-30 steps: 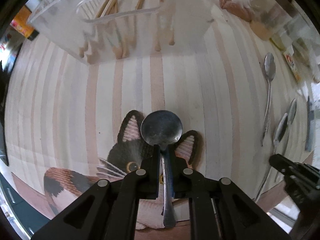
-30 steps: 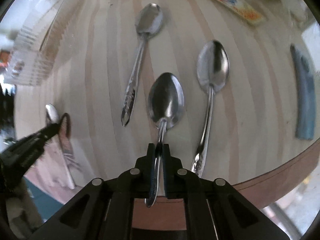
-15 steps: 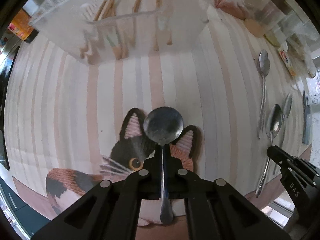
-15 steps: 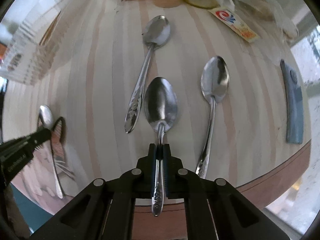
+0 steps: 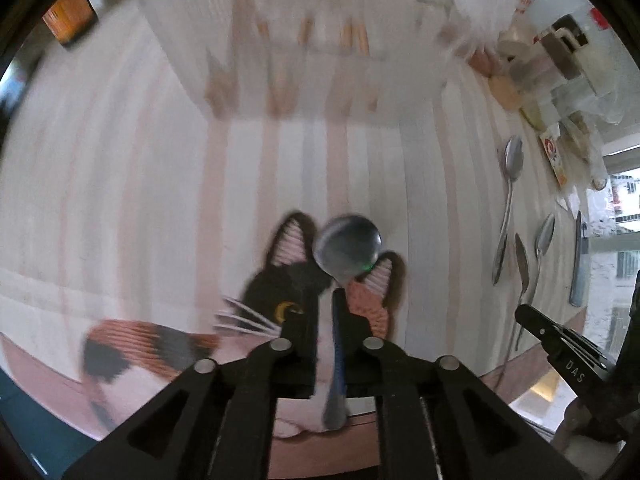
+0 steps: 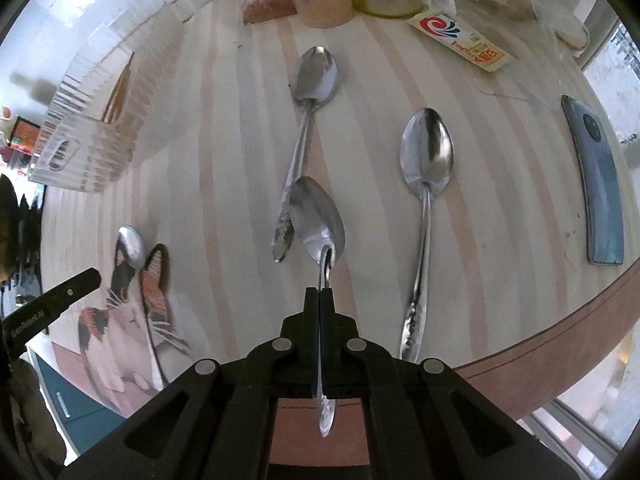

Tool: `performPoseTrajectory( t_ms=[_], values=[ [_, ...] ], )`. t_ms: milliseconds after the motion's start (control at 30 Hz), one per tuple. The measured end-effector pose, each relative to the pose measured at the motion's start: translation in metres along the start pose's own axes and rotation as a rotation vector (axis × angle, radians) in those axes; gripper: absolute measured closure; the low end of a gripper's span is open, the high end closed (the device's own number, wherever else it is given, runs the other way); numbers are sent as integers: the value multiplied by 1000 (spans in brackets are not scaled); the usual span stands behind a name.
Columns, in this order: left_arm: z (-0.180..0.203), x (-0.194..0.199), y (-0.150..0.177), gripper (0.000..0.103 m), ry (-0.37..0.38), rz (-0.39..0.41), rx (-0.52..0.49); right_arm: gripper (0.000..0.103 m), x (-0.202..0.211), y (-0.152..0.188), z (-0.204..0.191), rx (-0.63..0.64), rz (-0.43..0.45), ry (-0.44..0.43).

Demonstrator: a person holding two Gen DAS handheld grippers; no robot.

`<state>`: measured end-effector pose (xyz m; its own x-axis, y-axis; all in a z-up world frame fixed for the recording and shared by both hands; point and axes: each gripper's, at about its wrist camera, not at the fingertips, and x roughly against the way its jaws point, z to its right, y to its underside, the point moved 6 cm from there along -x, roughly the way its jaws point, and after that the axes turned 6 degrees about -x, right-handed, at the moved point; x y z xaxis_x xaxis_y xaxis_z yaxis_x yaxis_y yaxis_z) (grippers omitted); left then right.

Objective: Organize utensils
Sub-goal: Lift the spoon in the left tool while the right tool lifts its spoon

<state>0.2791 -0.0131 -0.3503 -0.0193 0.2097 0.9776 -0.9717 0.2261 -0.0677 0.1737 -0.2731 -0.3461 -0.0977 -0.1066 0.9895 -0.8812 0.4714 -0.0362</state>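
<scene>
The left gripper (image 5: 334,334) is clenched on the handle of a round-bowled spoon (image 5: 347,247), pinning it against the right-hand finger while a gap shows beside the other; the bowl juts forward over the ears of the cat-shaped mat (image 5: 288,300) that lies at the near edge of the striped wooden table (image 5: 160,200). This view is blurred, so I cannot tell whether the spoon touches the mat or hangs just above it. Beyond the mat, toward the far side of the table, stands the clear ribbed utensil holder (image 5: 304,40) with what look like wooden chopsticks (image 6: 118,88) showing through its wall. To the right of the mat, the right gripper (image 6: 320,294) has its jaws pressed together on the handle of an oval spoon (image 6: 318,216), whose bowl is tilted and raised off the tabletop, overlapping the handle end of a patterned spoon (image 6: 304,120) lying flat behind it. Farther right of the mat a third loose spoon (image 6: 426,184) lies flat on the wood, well apart from the patterned one, and beyond that a blue phone (image 6: 596,176) rests face down near the table's curved rim. Jars and a printed packet (image 6: 460,38) crowd the far edge.
</scene>
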Motion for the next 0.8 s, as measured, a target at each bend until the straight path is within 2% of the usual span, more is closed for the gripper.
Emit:
performPoseTrajectory(
  t_ms=[67,100,167,333,400,467,533,600,667,800],
  values=[
    [2,-11,3,83,-4,-8,-3,103,-9,-5,0,-3,-4,8],
    [3,-10,2,76,-10,22,-11,103,-12,-6,1,-5,-5,14],
    [10,-11,-1,64,-39,34,-45,103,-13,-5,1,-10,-4,12],
    [20,-18,-11,61,-160,62,-112,103,-11,-4,6,-17,-1,23],
    [25,-21,-14,62,-209,79,-146,103,-11,-4,6,-17,0,26],
    [36,-24,-15,71,-218,98,-183,103,-13,-4,3,-15,1,28],
    [45,-28,-17,72,-252,99,-223,103,-14,-4,2,-10,6,36],
    [50,-28,-18,87,-282,116,-247,103,-16,-4,-3,1,14,46],
    [63,-30,-21,91,-283,131,-258,103,-15,-3,-4,15,21,56],
    [60,-19,-18,98,-259,138,-258,103,-14,2,-3,24,18,56]
  ],
)
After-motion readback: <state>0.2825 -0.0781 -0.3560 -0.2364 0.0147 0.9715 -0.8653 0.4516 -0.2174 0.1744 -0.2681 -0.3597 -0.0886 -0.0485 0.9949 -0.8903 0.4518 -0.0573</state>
